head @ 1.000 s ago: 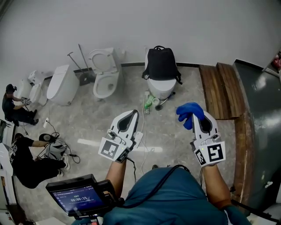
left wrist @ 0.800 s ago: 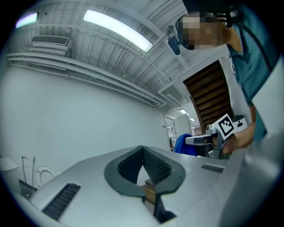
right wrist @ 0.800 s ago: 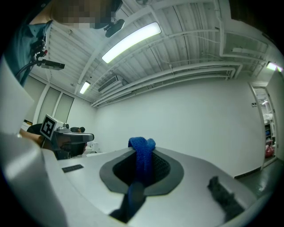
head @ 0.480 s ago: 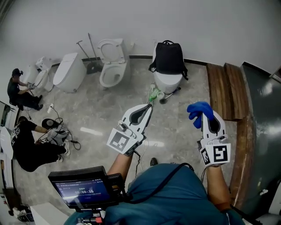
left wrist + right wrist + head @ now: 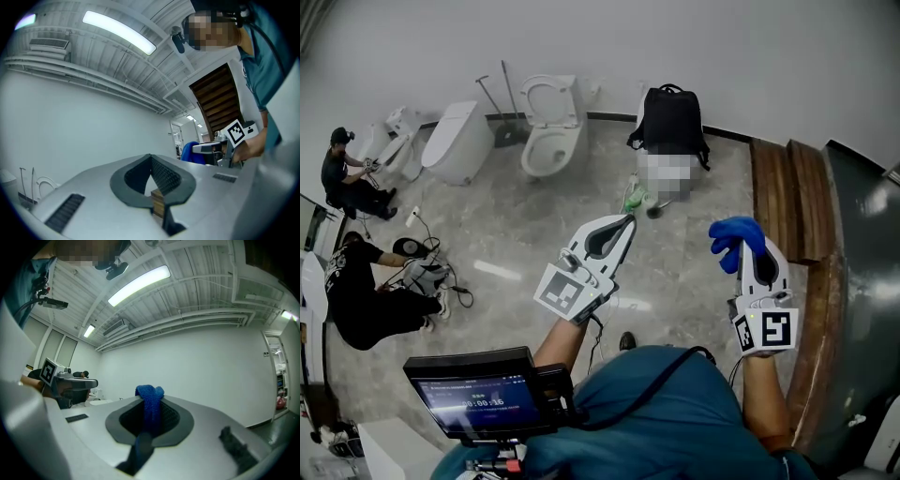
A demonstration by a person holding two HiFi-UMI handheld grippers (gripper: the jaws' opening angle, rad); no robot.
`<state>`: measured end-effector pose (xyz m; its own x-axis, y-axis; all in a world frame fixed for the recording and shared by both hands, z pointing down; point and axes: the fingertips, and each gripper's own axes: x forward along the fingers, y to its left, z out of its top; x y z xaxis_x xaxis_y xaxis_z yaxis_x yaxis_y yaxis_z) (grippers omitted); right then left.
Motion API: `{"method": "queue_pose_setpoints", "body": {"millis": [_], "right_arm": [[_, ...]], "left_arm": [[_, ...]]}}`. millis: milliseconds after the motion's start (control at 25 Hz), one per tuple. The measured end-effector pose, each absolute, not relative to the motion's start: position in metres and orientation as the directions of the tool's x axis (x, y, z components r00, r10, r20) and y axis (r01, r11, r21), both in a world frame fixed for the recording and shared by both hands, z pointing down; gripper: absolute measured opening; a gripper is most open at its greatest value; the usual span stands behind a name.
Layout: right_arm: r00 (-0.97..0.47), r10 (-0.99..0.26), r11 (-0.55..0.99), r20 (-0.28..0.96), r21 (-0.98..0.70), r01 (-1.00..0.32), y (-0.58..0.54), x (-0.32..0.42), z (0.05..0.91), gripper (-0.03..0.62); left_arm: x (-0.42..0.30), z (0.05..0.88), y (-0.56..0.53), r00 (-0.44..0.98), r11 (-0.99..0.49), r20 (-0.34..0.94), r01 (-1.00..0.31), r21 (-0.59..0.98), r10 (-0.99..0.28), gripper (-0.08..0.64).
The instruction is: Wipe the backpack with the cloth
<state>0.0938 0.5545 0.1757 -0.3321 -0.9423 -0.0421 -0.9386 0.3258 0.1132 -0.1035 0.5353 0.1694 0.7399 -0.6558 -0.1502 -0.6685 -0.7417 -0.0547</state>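
The right gripper (image 5: 750, 251) is clamping its jaws on the blue cloth (image 5: 731, 236), which is bunching past the tips. The left gripper (image 5: 628, 221) is holding its jaws together, empty. The black backpack (image 5: 672, 120) is standing against the wall (well apart from both grippers).
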Motion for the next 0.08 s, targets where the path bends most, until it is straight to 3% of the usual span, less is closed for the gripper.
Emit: {"method": "queue_pose_setpoints", "body": {"millis": [80], "right_arm": [[-0.332,-0.942,0.325,-0.044,0.114,-0.939,0.5542,0.0943,0.1756,0.023]], "left_arm": [[-0.1029,0.1693,0.5361,0.741,-0.743,-0.151,-0.667,-0.057,-0.654,0.003]]}}
